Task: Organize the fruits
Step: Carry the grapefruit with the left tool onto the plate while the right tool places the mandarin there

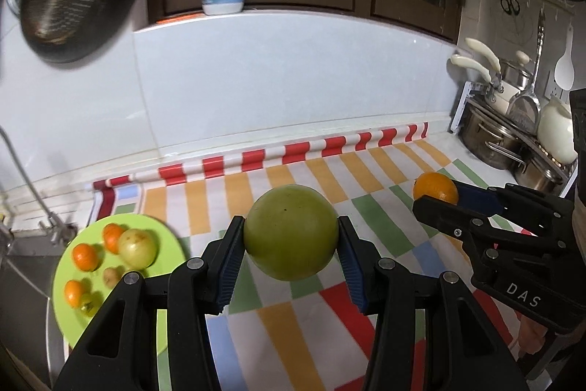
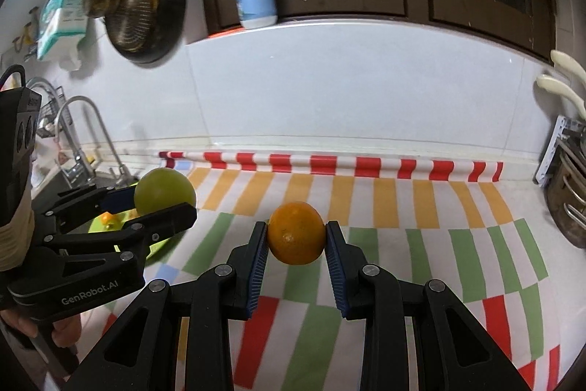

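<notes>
Left wrist view shows the left hand-held gripper (image 1: 291,237) clamped on a green fruit (image 1: 290,232) at centre and the right hand-held gripper (image 1: 437,195) clamped on an orange (image 1: 436,190) at right, so I judge both are mid-carry and next need lowering onto the green plate (image 1: 172,237) at lower left.

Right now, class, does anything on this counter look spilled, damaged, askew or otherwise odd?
Nothing looks spilled or damaged. The one untidy spot: the striped cloth is bunched into a roll along the wall. The left claw grips a green fruit squarely, the right claw an orange.
</notes>
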Tool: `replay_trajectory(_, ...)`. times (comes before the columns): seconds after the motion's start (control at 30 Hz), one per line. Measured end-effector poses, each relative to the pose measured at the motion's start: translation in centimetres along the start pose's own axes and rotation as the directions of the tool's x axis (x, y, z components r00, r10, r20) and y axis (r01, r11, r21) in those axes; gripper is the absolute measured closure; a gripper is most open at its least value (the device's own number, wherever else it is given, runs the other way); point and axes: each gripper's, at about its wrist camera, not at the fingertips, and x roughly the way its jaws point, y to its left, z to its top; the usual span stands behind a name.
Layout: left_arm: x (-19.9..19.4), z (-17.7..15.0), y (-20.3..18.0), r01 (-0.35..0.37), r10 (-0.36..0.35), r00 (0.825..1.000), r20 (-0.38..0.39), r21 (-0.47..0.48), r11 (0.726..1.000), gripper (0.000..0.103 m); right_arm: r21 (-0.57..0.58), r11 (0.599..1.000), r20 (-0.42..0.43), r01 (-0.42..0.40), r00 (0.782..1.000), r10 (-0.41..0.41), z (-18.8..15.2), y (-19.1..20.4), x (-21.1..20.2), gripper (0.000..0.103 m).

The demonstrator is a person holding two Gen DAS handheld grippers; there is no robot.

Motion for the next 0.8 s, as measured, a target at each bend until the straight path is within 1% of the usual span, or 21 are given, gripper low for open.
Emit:
replay_trajectory(0.37,-5.2,-2.3,2.8,-0.061,0.062,0.997,0.039,-0.033,0.998,0.054,-0.030,0.999,0.031,-0.042,0.999,0.043,-0.5,4.3,-2.7,0.071)
replay_trajectory(0.53,-7.6,-3.2,4.4,-0.112,0.115,0.991,0.068,-0.050,0.992,0.054,-0.049,0.997,0.046,-0.058,0.997,0.061,-0.6,6.5,-3.2,0.071)
replay_trajectory(0.8,-10.5,-4.4,7.2,-0.164,0.169,0.981,0.092,-0.061,0.985,0.054,-0.083,0.992,0.062,-0.091,0.993,0.096,-0.5,9.8,-3.4,0.071)
